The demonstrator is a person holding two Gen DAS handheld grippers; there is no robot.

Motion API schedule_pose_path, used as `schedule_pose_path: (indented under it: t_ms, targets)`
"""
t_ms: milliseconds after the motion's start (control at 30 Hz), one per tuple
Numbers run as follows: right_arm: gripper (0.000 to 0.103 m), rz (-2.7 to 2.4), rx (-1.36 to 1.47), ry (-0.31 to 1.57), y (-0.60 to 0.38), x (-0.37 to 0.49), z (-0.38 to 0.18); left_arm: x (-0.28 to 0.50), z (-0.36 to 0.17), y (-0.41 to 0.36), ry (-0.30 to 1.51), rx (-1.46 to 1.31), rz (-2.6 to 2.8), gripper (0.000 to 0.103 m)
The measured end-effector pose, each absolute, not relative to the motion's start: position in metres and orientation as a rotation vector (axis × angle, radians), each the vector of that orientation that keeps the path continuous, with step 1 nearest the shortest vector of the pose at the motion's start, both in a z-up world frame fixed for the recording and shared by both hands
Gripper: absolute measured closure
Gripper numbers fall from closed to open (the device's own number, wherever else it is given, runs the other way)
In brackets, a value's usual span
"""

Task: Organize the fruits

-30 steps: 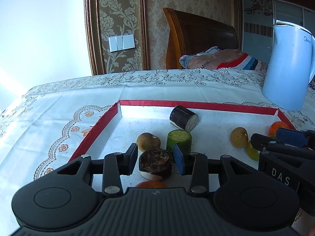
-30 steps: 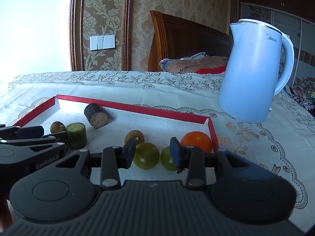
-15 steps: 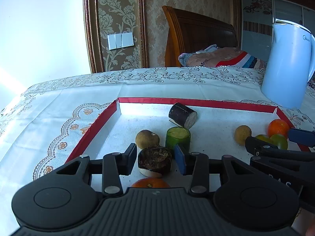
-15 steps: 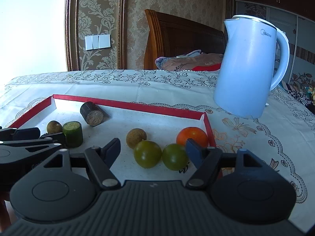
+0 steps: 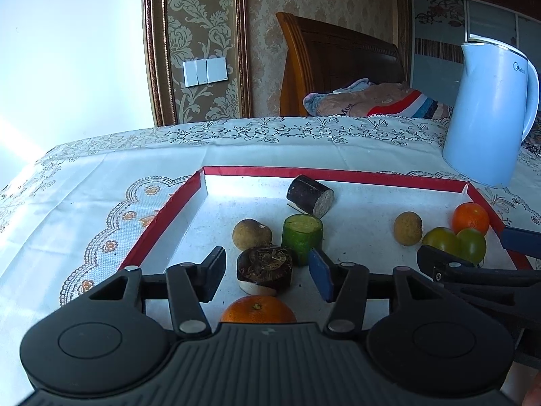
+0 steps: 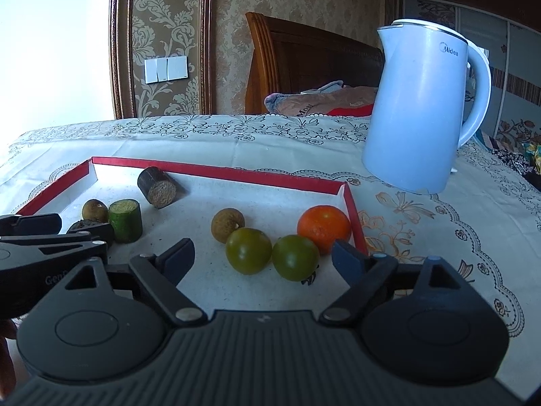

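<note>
A red-rimmed white tray (image 5: 331,173) holds the fruit. A dark brown chestnut-like piece (image 5: 264,264) rests on the tray floor between the fingers of my left gripper (image 5: 267,275), whose jaws are opening; a gap shows on each side of it. An orange (image 5: 258,309) lies just below it. A green cylinder (image 5: 302,237), a brown longan (image 5: 252,234) and a dark cylinder (image 5: 309,194) lie beyond. My right gripper (image 6: 263,264) is opening wide, with two green tomatoes (image 6: 248,250) (image 6: 295,257) untouched between its fingers. Behind them sit an orange (image 6: 323,228) and a longan (image 6: 227,225).
A pale blue kettle (image 6: 422,108) stands on the lace tablecloth (image 6: 439,237) past the tray's far right corner (image 6: 345,186). My left gripper (image 6: 50,237) shows at the left edge of the right wrist view. A wooden headboard (image 5: 338,54) and bedding lie behind the table.
Both grippers' jaws have spread. The left let go of the dark brown piece, which now rests on the tray. The right opened wide away from the green tomato and drew back slightly.
</note>
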State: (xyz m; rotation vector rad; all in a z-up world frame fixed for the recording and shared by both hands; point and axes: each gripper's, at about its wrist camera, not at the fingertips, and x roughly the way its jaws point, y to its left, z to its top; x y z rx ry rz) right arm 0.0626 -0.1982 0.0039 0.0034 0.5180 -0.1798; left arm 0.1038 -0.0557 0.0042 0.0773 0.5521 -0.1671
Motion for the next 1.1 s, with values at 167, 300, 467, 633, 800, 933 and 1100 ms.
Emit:
schedule_pose_path:
  t_ms: [167,300,467,633,800,933,1100]
  targets:
    - [0.011,-0.180,-0.015,0.503,-0.196,0.054,0.005,0.099,0.006,-0.052,0.547,0.064,-0.167,0.049]
    - [0.011,-0.171,-0.017,0.503,-0.195,0.049,0.005,0.096,0.007,-0.049,0.556,0.055,-0.169,0.049]
    - [0.008,-0.156,-0.015,0.502,-0.193,0.042,0.006,0.088,0.007,-0.043,0.560,0.037,-0.168,0.049]
    - [0.008,-0.139,-0.015,0.506,-0.190,0.031,0.004,0.081,0.006,-0.037,0.578,0.023,-0.154,0.049]
    - [0.007,-0.120,-0.014,0.502,-0.187,0.020,0.004,0.073,0.006,-0.032,0.584,0.007,-0.162,0.049]
    - [0.006,-0.112,0.002,0.502,-0.187,0.013,0.004,0.062,0.006,-0.033,0.555,0.039,-0.152,0.049]
    - [0.004,-0.107,0.034,0.498,-0.190,0.001,0.004,0.044,0.008,-0.034,0.514,0.072,-0.164,0.044]
